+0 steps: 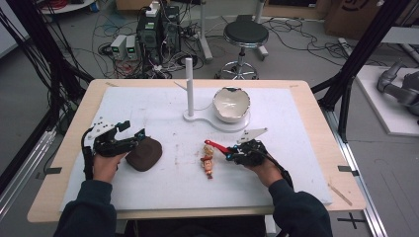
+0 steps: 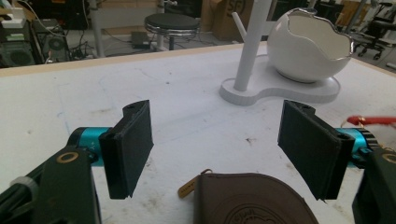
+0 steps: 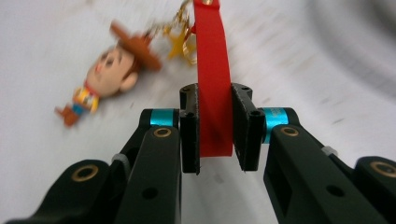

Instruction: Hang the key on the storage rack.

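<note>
Left gripper [image 1: 129,133]: jaws wide open, brown leather pouch [image 1: 145,154] on bench [image 1: 296,173] just ahead, low between jaws; embossed stamp unreadable. Cowboy figure keychain [image 1: 207,164] mid-bench. Right gripper [image 3: 215,135]: jaws clamped on red strap [image 3: 212,70], strap long axis running straight ahead from jaws toward figure.

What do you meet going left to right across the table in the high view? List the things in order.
Left gripper → brown pouch → cowboy figure keychain → right gripper, shut on the red strap.

Pouch [image 1: 144,154] left of figurine [image 1: 208,165], bowl [image 1: 231,104] seemingly behind.
</note>
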Action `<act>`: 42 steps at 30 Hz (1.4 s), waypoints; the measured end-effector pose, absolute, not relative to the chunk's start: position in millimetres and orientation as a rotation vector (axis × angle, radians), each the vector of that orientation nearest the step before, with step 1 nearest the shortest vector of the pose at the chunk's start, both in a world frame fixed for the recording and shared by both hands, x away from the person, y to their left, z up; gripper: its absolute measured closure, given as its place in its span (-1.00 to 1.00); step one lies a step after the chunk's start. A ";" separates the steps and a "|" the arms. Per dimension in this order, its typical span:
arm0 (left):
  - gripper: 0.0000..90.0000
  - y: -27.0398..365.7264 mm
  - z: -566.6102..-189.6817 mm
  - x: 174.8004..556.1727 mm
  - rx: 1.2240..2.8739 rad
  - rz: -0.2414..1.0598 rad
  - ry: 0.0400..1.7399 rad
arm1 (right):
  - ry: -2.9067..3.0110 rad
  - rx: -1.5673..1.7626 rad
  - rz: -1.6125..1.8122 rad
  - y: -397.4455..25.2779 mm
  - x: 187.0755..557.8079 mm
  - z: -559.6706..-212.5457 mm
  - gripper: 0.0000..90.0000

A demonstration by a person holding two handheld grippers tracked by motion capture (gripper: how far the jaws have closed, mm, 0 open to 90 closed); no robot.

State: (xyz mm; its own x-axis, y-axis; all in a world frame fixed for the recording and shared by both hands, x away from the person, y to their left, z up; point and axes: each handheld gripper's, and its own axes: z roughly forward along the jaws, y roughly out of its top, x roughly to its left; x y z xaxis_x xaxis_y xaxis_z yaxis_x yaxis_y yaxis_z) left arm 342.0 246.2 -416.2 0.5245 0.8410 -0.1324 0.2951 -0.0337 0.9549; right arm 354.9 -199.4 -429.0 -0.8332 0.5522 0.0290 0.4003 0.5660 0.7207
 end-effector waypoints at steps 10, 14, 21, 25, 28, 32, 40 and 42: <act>-0.42 203.3 -416.2 344.9 1.670 0.462 0.906 | 2.374 0.707 1.288 -207.3 353.1 -402.4 0.68; -0.42 173.2 -417.1 346.6 1.718 0.372 0.842 | 2.342 0.688 1.330 -203.8 352.5 -394.1 0.68; -0.42 117.5 -428.2 346.9 1.844 0.185 0.753 | 2.327 0.682 1.353 -201.4 356.4 -391.9 0.68; -0.42 93.2 -435.6 343.6 1.919 0.119 0.754 | 2.324 0.692 1.353 -201.9 356.5 -391.9 0.68; -0.42 84.0 -439.5 342.2 1.937 0.091 0.765 | 2.326 0.699 1.351 -202.7 357.1 -392.1 0.68; -0.43 64.7 -447.2 341.1 1.983 0.055 0.805 | 2.315 0.725 1.347 -204.4 358.7 -392.8 0.68; -0.18 48.6 -448.5 337.7 2.110 0.134 0.787 | 2.311 0.755 1.341 -208.7 360.5 -394.3 0.68; -0.02 54.0 -448.7 341.0 2.091 0.114 0.800 | 2.312 0.776 1.333 -211.2 361.3 -395.8 0.68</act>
State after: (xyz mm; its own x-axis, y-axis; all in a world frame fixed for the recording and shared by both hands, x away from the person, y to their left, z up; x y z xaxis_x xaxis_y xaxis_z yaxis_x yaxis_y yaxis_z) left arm 341.0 54.0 -448.7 0.7891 0.5798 -0.2026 0.5003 -0.4155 0.7597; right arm 361.3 -211.2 -395.8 -0.7842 0.6194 -0.0356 0.2794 0.4038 0.8711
